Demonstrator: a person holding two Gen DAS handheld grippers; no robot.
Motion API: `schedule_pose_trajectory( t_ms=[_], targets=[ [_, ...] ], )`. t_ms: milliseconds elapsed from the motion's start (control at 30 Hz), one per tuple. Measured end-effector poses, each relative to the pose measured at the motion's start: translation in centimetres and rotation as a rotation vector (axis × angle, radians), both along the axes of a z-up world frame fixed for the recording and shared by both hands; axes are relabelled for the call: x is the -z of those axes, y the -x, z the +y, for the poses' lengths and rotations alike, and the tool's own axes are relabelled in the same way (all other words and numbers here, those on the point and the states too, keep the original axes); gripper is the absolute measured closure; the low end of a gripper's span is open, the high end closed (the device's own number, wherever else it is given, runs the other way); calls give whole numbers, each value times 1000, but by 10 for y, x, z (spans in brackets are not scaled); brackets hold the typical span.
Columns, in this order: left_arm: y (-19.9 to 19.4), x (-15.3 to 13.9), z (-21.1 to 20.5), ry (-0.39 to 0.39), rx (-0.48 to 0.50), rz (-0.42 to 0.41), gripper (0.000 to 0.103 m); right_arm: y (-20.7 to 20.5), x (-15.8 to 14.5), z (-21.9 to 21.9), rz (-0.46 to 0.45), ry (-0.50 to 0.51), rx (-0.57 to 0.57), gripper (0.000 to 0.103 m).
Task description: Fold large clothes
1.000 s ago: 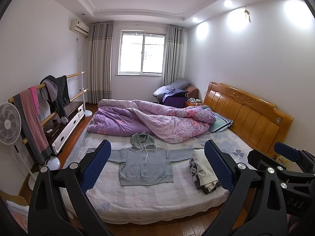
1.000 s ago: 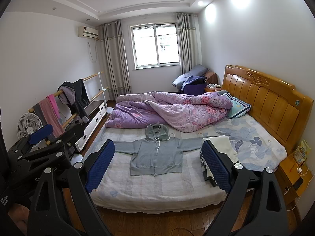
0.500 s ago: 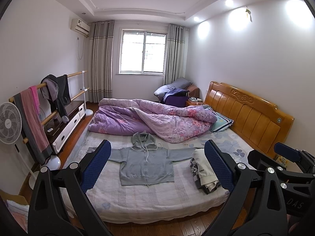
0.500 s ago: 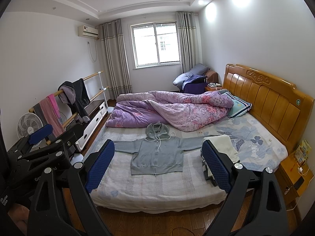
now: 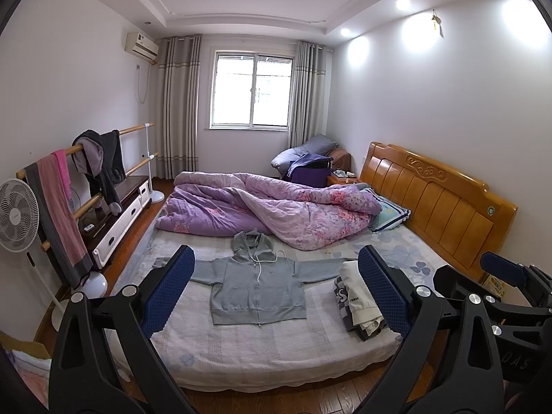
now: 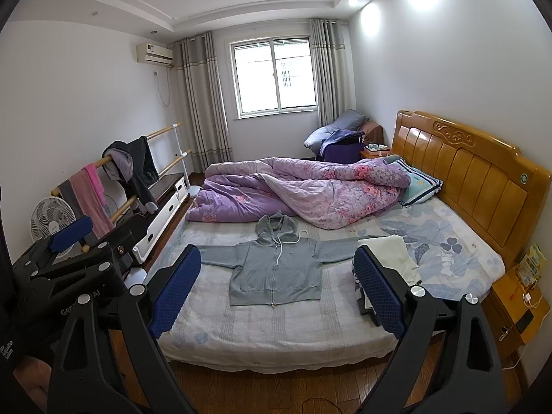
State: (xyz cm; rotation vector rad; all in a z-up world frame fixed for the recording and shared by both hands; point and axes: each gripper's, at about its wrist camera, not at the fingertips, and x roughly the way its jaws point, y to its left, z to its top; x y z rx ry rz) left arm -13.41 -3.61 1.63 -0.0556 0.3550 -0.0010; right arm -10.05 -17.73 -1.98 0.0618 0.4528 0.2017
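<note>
Facing grey hoodie (image 5: 257,284) at twelve o'clock, sleeves spanning nine-to-three; left gripper (image 5: 274,293) and right gripper (image 6: 277,288) both spread, empty, equidistant.

Bright window (image 5: 254,90) daylight, fisheye-warped edges

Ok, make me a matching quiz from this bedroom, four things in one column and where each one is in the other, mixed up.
Things:
1. hoodie
2. quilt
3. folded pile
4. pink towel

Places:
A. hung on the wooden rail
B. bunched at the far side of the bed
C. spread flat mid-bed, sleeves out
D. beside the hoodie, toward the headboard

Pairs: 1-C, 2-B, 3-D, 4-A
</note>
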Motion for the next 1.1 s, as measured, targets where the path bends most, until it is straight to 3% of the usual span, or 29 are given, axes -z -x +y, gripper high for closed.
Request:
schedule_pose_trajectory(
  t_ms=[1100],
  targets=[
    [-7, 4, -1, -24, 4, 3, 7, -5, -1, 2, 16, -4, -6, 16]
  ],
)
